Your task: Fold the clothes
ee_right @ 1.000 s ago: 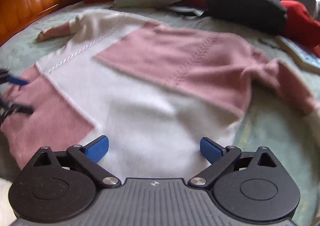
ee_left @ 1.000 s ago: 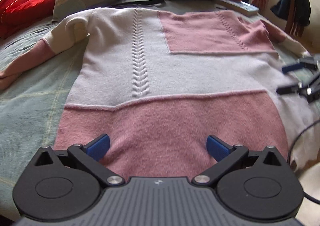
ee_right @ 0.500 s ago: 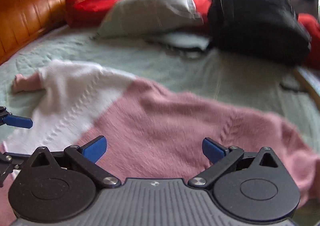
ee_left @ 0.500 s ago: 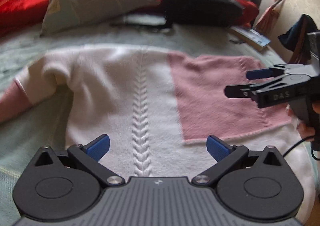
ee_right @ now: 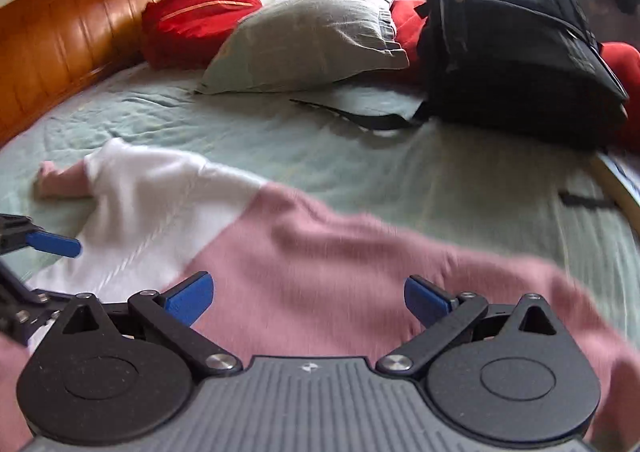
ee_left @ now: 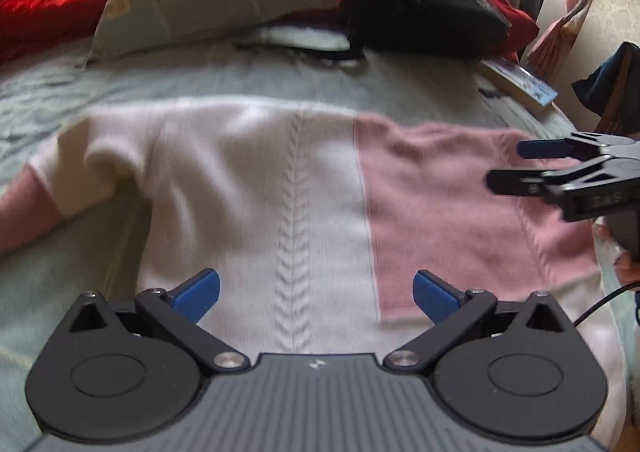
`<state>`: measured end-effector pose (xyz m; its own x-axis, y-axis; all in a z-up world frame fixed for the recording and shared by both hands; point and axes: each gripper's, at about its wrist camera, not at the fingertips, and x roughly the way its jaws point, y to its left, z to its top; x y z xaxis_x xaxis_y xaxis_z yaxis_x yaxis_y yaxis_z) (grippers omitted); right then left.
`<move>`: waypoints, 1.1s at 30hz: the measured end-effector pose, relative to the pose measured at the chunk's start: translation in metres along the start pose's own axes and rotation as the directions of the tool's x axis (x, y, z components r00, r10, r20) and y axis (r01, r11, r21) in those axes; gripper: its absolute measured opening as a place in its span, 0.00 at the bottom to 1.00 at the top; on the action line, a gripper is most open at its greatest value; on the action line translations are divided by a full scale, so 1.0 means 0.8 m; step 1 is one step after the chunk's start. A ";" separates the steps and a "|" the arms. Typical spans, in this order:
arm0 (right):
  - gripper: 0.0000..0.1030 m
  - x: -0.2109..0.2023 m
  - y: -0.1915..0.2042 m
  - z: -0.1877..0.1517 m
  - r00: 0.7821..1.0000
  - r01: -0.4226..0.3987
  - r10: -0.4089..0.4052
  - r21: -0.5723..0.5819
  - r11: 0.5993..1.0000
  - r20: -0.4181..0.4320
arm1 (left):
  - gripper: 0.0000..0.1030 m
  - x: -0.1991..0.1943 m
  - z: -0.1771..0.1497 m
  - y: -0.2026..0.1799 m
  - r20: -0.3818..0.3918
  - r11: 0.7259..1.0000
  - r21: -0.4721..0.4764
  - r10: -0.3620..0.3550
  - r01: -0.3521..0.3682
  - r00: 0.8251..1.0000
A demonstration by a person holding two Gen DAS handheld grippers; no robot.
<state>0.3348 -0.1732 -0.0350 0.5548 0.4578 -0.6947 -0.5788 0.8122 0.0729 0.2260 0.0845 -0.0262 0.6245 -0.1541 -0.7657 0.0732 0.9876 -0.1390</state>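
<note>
A pink and white knitted sweater (ee_left: 296,188) lies flat on the pale green bed, its white left sleeve with a pink cuff (ee_left: 24,208) spread out to the left. My left gripper (ee_left: 316,294) hangs open over the white part beside the cable stitch, holding nothing. At the right edge of the left wrist view my right gripper (ee_left: 516,164) appears from the side, over the pink panel. In the right wrist view my right gripper (ee_right: 308,298) is open above the sweater's pink shoulder area (ee_right: 320,264), nothing between its fingers.
At the head of the bed lie a grey pillow (ee_right: 316,32), red cushions (ee_right: 196,16) and a black backpack (ee_right: 516,56) with a loose strap. A wooden headboard (ee_right: 52,40) borders the left. A book (ee_left: 520,82) sits at the bed's right edge.
Both grippers have moved up the sweater from its pink hem toward the shoulders. They stayed open throughout.
</note>
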 end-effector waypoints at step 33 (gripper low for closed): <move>1.00 0.050 -0.157 0.026 0.989 -0.145 0.138 0.438 0.887 0.048 | 0.99 0.098 0.041 -0.008 -0.006 0.968 -0.125 -0.222 0.219 0.975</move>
<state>0.4425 -0.2496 -0.0568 0.4973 0.5824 -0.6431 -0.3323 0.8126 0.4789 0.3000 0.0670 -0.0642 0.5878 -0.3692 -0.7199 0.1104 0.9181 -0.3807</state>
